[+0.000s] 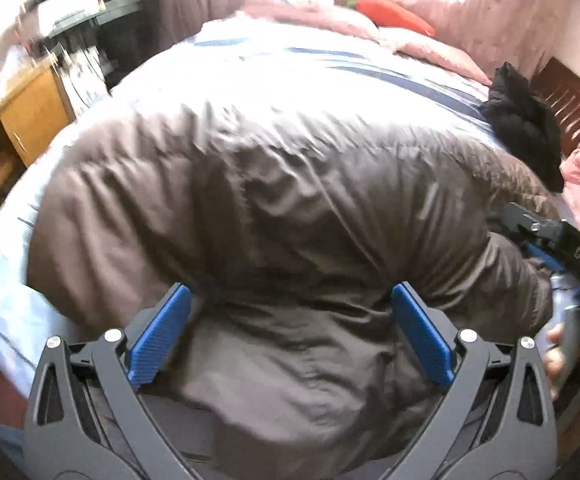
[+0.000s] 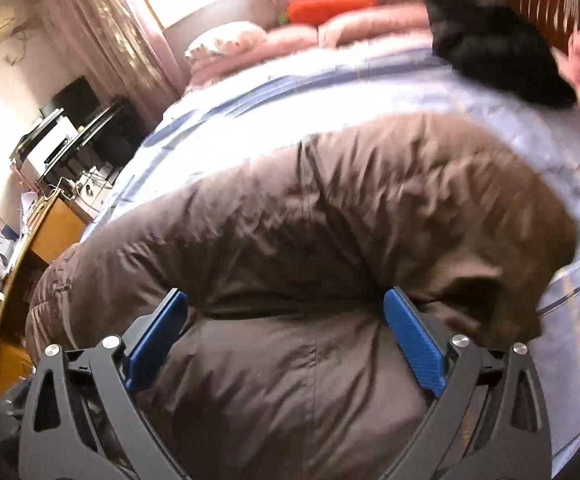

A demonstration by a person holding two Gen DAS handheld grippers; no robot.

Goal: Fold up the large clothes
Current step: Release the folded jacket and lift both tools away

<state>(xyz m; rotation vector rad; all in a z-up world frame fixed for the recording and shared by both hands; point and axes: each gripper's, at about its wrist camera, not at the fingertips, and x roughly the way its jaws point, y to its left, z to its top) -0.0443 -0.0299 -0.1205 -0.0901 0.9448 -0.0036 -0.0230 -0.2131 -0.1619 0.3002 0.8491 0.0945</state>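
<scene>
A large brown puffy coat (image 1: 274, 200) lies spread on the bed, also filling the right wrist view (image 2: 329, 216). My left gripper (image 1: 290, 300) is open, its blue pads (image 1: 162, 332) wide apart over the coat's near fold, with fabric bulging between them. My right gripper (image 2: 286, 304) is open too, its blue pads (image 2: 413, 344) apart over a near fold of the coat. The right gripper's body also shows at the right edge of the left wrist view (image 1: 561, 240), at the coat's right side.
The bed has a light blue striped sheet (image 1: 329, 64). A black garment (image 1: 525, 120) lies at the right, pink bedding (image 2: 353, 20) and an orange carrot pillow (image 2: 329, 6) at the far end. A wooden desk (image 1: 30, 112) stands to the left.
</scene>
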